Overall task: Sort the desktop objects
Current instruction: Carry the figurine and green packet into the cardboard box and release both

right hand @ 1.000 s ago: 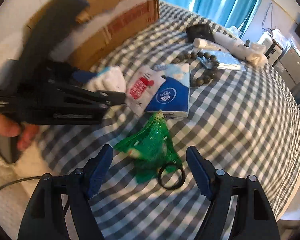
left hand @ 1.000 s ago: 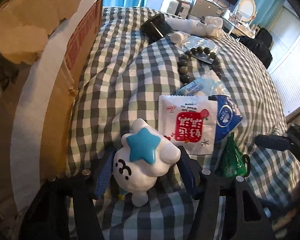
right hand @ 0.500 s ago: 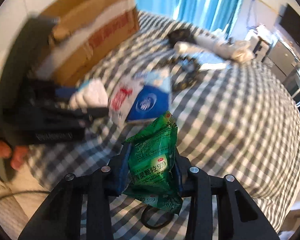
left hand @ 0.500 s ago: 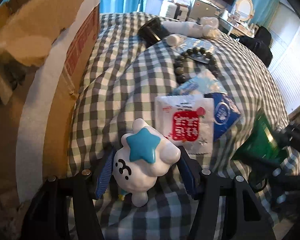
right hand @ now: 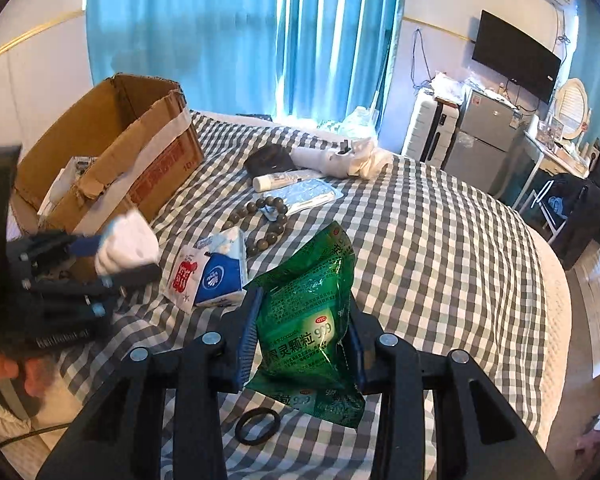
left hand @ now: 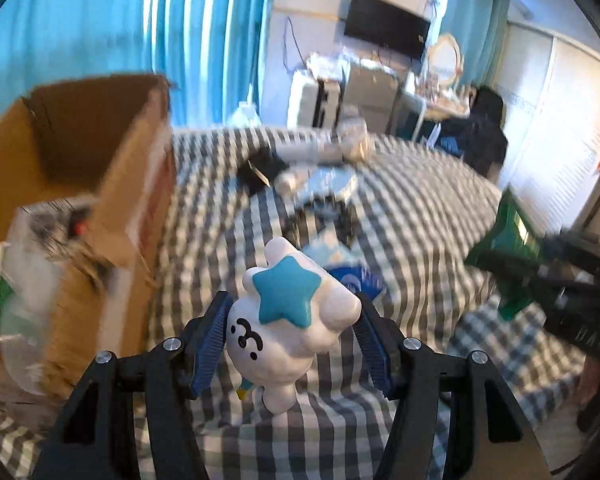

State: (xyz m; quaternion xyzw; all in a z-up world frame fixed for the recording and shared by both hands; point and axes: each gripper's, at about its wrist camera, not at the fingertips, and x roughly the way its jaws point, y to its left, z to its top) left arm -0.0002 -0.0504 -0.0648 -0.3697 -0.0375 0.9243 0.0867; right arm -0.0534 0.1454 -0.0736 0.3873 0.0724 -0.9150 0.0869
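My left gripper [left hand: 290, 338] is shut on a white toy figure with a blue star [left hand: 288, 320] and holds it above the checked bedspread, right of the open cardboard box [left hand: 100, 184]. My right gripper [right hand: 302, 338] is shut on a green medicine packet [right hand: 310, 312], lifted off the bed. In the right wrist view the left gripper with the white toy [right hand: 126, 246] is at the left, near the box [right hand: 140, 160]. In the left wrist view the green packet [left hand: 508, 248] shows at the right.
On the bedspread [right hand: 440, 248] lie a red-and-white sachet [right hand: 184, 274], a blue tissue pack [right hand: 222, 272], a bead bracelet [right hand: 266, 220], a white tube [right hand: 278, 179], a black pouch [right hand: 270, 160], a black hair tie [right hand: 258, 426]. The box holds several items.
My right gripper shut on the green packet and lifted it. My left gripper raised the white toy off the bed and tilted up, bringing the box opening into view.
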